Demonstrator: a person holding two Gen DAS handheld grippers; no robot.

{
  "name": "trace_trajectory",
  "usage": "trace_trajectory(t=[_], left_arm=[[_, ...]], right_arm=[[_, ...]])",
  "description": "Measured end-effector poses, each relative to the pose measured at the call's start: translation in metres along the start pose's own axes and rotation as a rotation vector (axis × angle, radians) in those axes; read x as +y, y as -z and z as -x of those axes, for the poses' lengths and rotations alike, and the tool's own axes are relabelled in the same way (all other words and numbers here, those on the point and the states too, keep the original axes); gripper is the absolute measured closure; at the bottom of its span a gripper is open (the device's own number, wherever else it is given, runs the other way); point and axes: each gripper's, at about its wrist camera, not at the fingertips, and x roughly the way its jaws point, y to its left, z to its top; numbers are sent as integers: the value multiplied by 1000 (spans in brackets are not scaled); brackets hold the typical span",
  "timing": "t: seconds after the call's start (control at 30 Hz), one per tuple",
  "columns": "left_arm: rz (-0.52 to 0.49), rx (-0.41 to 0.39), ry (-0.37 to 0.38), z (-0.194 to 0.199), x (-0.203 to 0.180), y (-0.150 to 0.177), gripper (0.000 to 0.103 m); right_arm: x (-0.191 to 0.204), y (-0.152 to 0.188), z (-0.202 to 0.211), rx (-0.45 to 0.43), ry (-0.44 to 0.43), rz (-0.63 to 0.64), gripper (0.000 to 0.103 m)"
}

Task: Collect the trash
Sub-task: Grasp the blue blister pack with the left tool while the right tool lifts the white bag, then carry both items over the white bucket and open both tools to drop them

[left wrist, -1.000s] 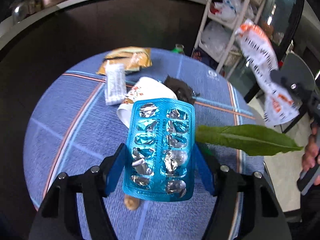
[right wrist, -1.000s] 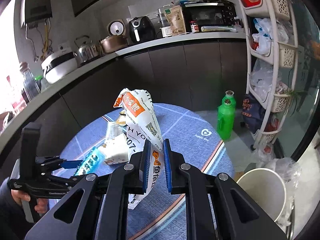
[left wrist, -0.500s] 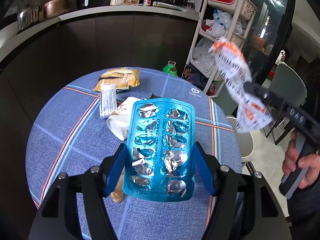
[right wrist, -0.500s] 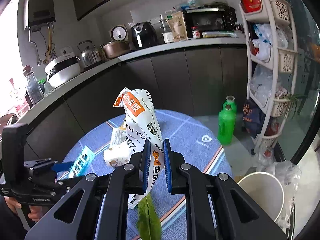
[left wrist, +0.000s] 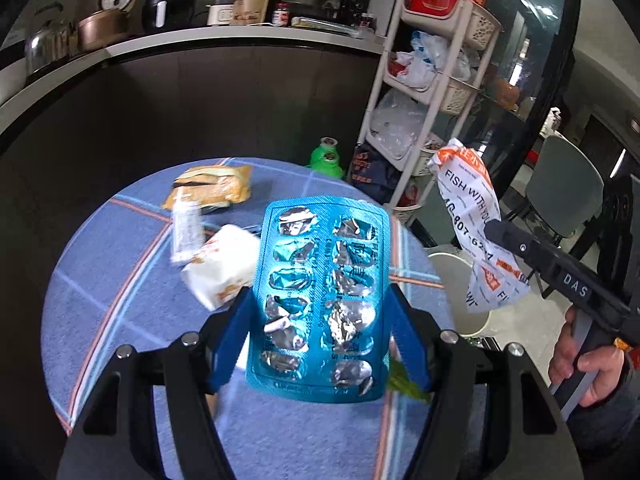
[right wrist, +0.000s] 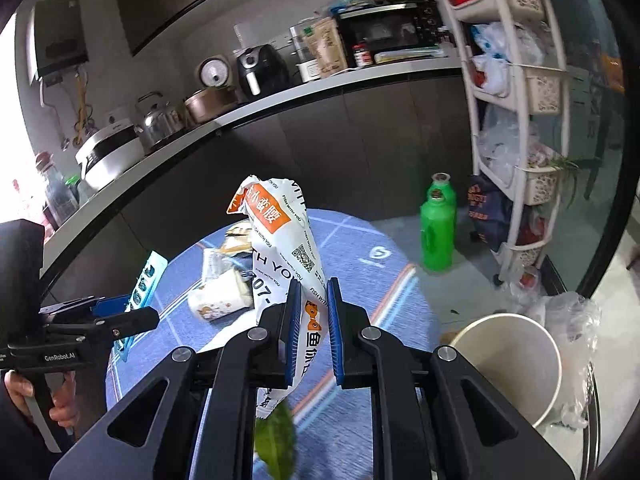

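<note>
Your left tool (left wrist: 320, 340) is clamped on the blister pack (left wrist: 320, 300), blue pads pressing both long edges; pack stands upright btwn them, foil side to the cam, held above the round blue surface (left wrist: 120, 280). Your right tool (right wrist: 313, 332) is clenched on the white-and-orange snack wrapper (right wrist: 280, 240), gripped at its lower part w/ most of it sticking up past the tips. White bin (right wrist: 512, 360) sits on the floor just right of the surface, near the right tool. On the surface: paper cup (right wrist: 220, 296) on its side, yellow wrapper (left wrist: 212, 188) behind it, green leaf (right wrist: 276, 436) below the right tool.
</note>
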Motion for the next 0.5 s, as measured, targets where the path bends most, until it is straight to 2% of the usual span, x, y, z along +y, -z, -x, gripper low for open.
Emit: trace_trajectory(t=[0.2,0.5], left_arm=[[-49,7,61,-20,-39,-17,36],[-146,67,176,-73,-114,-38,36]], right_arm=[[-44,10,17,-26,58,-81,91],[-121,33,33,-23,167,-198,91]])
